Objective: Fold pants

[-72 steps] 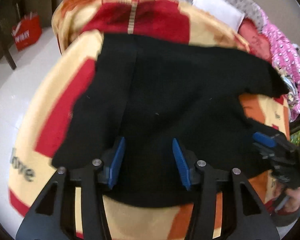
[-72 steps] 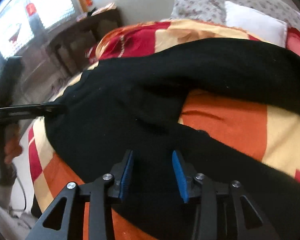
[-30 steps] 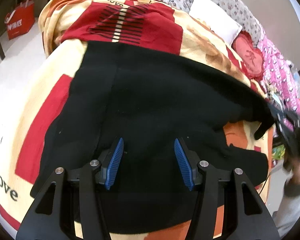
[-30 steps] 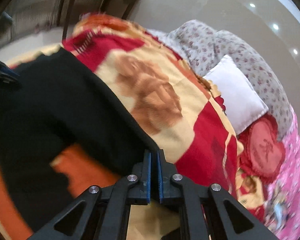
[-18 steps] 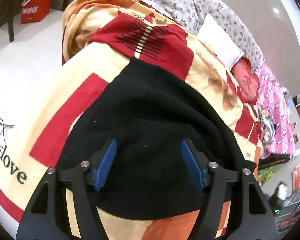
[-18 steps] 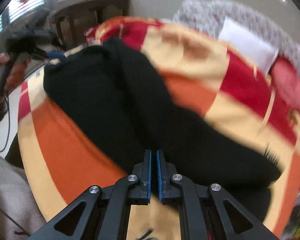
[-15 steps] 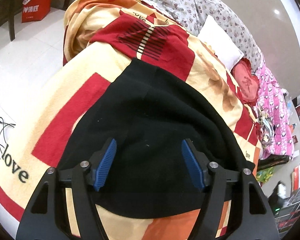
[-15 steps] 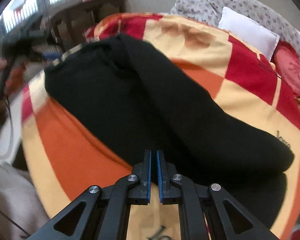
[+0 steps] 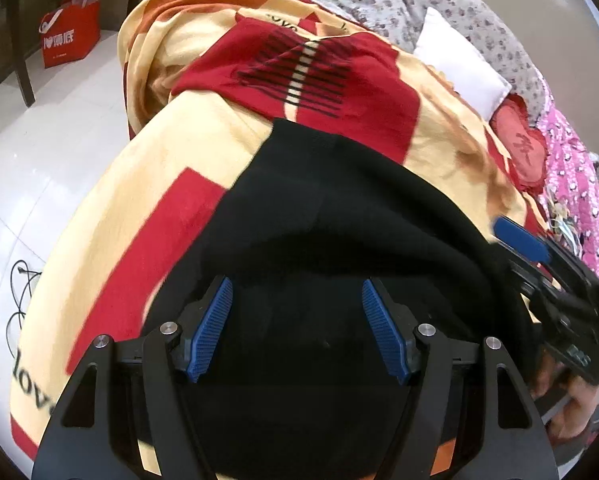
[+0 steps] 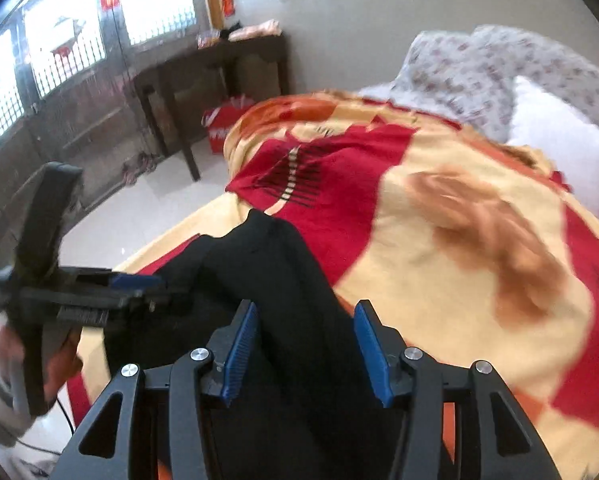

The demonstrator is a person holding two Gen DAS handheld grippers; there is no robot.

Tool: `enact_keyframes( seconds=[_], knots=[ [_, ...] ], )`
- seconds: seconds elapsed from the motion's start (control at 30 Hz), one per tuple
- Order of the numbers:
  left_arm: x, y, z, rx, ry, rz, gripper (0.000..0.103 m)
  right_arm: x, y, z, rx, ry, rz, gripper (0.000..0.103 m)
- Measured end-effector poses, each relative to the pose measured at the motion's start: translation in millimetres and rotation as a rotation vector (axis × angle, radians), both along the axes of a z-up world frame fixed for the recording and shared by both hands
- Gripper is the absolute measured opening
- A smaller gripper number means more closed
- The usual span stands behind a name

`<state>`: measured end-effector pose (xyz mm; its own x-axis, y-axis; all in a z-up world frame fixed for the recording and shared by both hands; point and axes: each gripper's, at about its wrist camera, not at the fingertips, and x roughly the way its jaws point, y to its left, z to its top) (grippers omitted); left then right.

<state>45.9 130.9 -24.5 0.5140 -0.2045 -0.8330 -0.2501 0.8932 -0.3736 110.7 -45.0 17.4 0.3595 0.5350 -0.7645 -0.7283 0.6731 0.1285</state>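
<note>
The black pants (image 9: 331, 208) lie folded lengthwise on a red, yellow and orange blanket (image 9: 139, 208) on the bed. My left gripper (image 9: 297, 328) is open and empty just above the near end of the pants. My right gripper (image 10: 305, 346) is open and empty over the same black pants (image 10: 275, 264). The right gripper also shows at the right edge of the left wrist view (image 9: 519, 236), beside the folded edge. The left gripper shows at the left of the right wrist view (image 10: 135, 282), by the pants' end.
A white pillow (image 9: 459, 68) and a floral quilt (image 9: 399, 4) lie at the head of the bed. Pink bedding (image 9: 575, 184) is at the right. A red bag (image 9: 69, 28) and a dark wooden table (image 10: 203, 76) stand on the white floor to the left.
My right gripper was shut on a pant leg, carried it across onto the other leg, and has now opened and let go. The left gripper stayed open over the pants.
</note>
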Motion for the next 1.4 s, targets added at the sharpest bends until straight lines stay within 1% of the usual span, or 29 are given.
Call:
enact_keyframes(
  seconds=[0.1,0.13,0.17,0.2,0.23,0.27,0.33,0.43,0.47,0.53,0.57,0.6,0.63,0.67,0.77,0.83,0.97,1.03,1.1,1.13,1.17,1.23,1.3,1.4],
  knots=[
    [8,3,0,0.021,-0.003,-0.003,0.068,27,32,-24,-0.091,0.032,0.019,0.049],
    [9,3,1,0.031,-0.006,-0.006,0.068,34,35,-33,-0.103,0.049,0.023,0.048],
    [11,3,2,0.041,-0.008,-0.009,0.068,40,38,-42,-0.102,0.072,0.021,0.045],
    [13,3,1,0.048,-0.008,-0.012,0.068,43,37,-48,-0.086,0.093,0.016,0.027],
    [14,4,0,0.051,-0.008,-0.015,0.068,47,36,-52,-0.06,0.117,0.008,0.015],
    [14,4,-1,0.052,-0.008,-0.018,0.068,48,32,-51,-0.024,0.129,-0.001,0.013],
    [14,5,-1,0.054,-0.013,-0.026,0.068,42,26,-42,0.035,0.118,-0.003,0.008],
    [9,10,3,0.024,-0.024,-0.025,0.068,19,17,-15,0.107,0.083,0.026,0.007],
    [3,15,7,-0.01,-0.04,-0.019,0.068,10,17,-6,0.119,0.067,0.037,0.007],
    [-14,30,16,-0.116,-0.099,-0.019,0.068,-12,14,11,0.146,0.031,0.068,0.007],
    [-21,36,19,-0.148,-0.112,-0.015,0.071,-20,14,15,0.153,0.021,0.077,0.007],
    [-28,44,22,-0.185,-0.129,-0.009,0.079,-27,16,18,0.16,0.015,0.085,0.007],
    [-35,51,24,-0.223,-0.148,-0.005,0.083,-39,15,21,0.17,0.012,0.1,0.007],
    [-42,60,25,-0.286,-0.169,-0.005,0.089,-47,16,21,0.175,0.009,0.112,0.007],
    [-48,74,22,-0.406,-0.172,-0.007,0.089,-72,21,18,0.17,0.01,0.148,0.007],
    [-47,78,16,-0.442,-0.153,0.004,0.091,-84,20,12,0.172,0.028,0.161,0.007],
    [-48,80,-1,-0.518,-0.105,0.007,0.091,-107,23,-3,0.134,0.044,0.182,0.007],
    [-56,85,0,-0.544,-0.118,0.033,0.091,-116,23,-12,0.106,0.048,0.189,0.007],
    [-64,94,6,-0.546,-0.152,0.056,0.092,-120,23,-20,0.099,0.063,0.193,0.007],
    [-67,98,8,-0.542,-0.163,0.063,0.094,-120,22,-22,0.103,0.07,0.194,0.007],
    [-67,99,9,-0.535,-0.16,0.063,0.098,-120,22,-24,0.108,0.077,0.196,0.007],
    [-64,95,5,-0.528,-0.123,0.045,0.098,-118,21,-26,0.118,0.082,0.189,0.007],
    [-62,89,-1,-0.502,-0.09,0.036,0.098,-115,18,-26,0.135,0.093,0.178,0.007],
    [-63,84,-5,-0.458,-0.074,0.049,0.098,-112,15,-20,0.158,0.1,0.17,0.007]
  ],
)
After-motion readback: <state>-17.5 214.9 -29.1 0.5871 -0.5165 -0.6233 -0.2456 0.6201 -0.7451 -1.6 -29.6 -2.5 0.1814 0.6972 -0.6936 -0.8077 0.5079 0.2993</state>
